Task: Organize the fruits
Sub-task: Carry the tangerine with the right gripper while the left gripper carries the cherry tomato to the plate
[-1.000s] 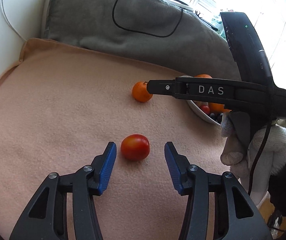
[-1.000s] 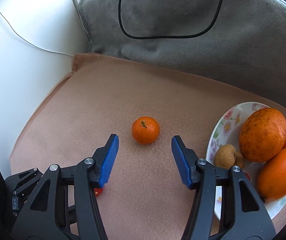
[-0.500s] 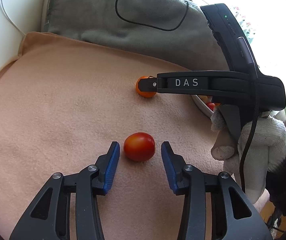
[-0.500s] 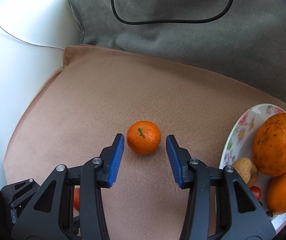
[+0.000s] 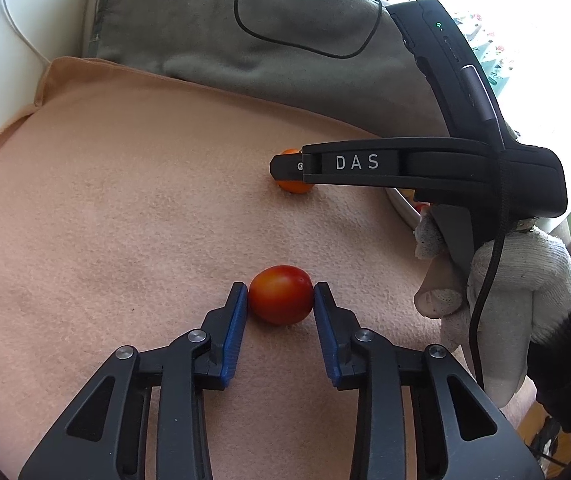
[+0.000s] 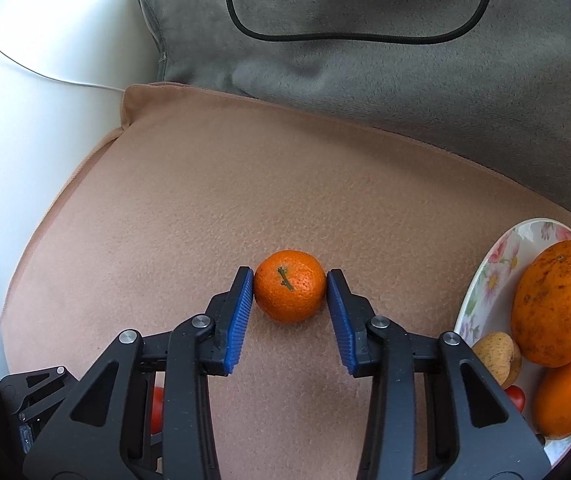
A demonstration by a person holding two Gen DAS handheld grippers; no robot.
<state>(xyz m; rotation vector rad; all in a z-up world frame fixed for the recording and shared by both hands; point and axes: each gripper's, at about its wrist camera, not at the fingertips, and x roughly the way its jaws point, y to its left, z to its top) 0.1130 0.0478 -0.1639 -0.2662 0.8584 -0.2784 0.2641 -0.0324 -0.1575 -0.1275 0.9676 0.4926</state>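
A peach-coloured fleece blanket (image 6: pixel 213 200) covers the surface on which everything rests. Behind it lies a bulky grey plush blanket (image 6: pixel 365 80), with a black cable (image 6: pixel 357 38) looped over it. To the left stands a white wall (image 6: pixel 37 128), crossed by a thin white wire (image 6: pixel 45 76), and in the left wrist view bright window light fills the upper right corner.

Two loose fruits sit on the fleece. One red tomato (image 5: pixel 280 295) is between the blue-padded fingers (image 5: pixel 234 330) of the left gripper (image 5: pixel 280 300), both pads touching its sides while it rests on the fleece. One small mandarin (image 6: pixel 290 286), stem up, sits likewise between the fingers (image 6: pixel 241 312) of the right gripper (image 6: pixel 290 292), with the left pad against the peel and the right pad at its edge. The mandarin lies well beyond the tomato, towards the grey blanket.

At the right edge stands one flowered plate (image 6: pixel 485 280). On it, two large oranges (image 6: pixel 557 300) can be counted, plus one small brownish fruit (image 6: pixel 497 354) and one small red fruit (image 6: pixel 516 396); the rest of the plate is cut off by the frame.

In the left wrist view, a hand in a white knit glove (image 5: pixel 497 300) holds the black handle of the right gripper, which is marked "DAS".
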